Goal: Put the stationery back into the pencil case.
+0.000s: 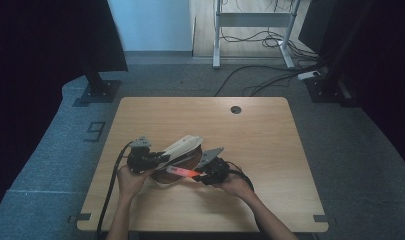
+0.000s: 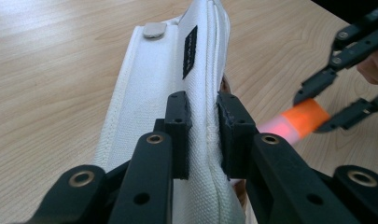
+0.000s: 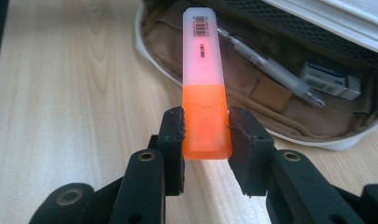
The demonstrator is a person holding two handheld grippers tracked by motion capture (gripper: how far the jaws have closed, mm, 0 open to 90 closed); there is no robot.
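You are working at a light wood-grain worktop [image 1: 270,150] with a round cable hole [image 1: 235,109] near its 12 o'clock edge; it stands on grey carpet, with a desk frame [image 1: 252,30] and loose cables [image 1: 260,80] on the floor beyond. Your left gripper [image 2: 203,133] is clamped on the raised lid [image 2: 177,70] of a white pencil case [image 1: 182,152] that lies at the worktop's 7 o'clock area. Your right gripper [image 3: 205,128] is closed on the orange cap end of a highlighter [image 3: 203,70]. The highlighter's long axis runs level from the gripper toward the open case, its pale barrel end leading, toward 10 o'clock in the high view. The right gripper view shows the case's tan interior with a clear pen [image 3: 270,65] and a small white box [image 3: 329,79] lying inside; the left gripper view shows the lid's outer fabric, a black label [image 2: 190,44] and the other gripper with the highlighter at 3 o'clock.
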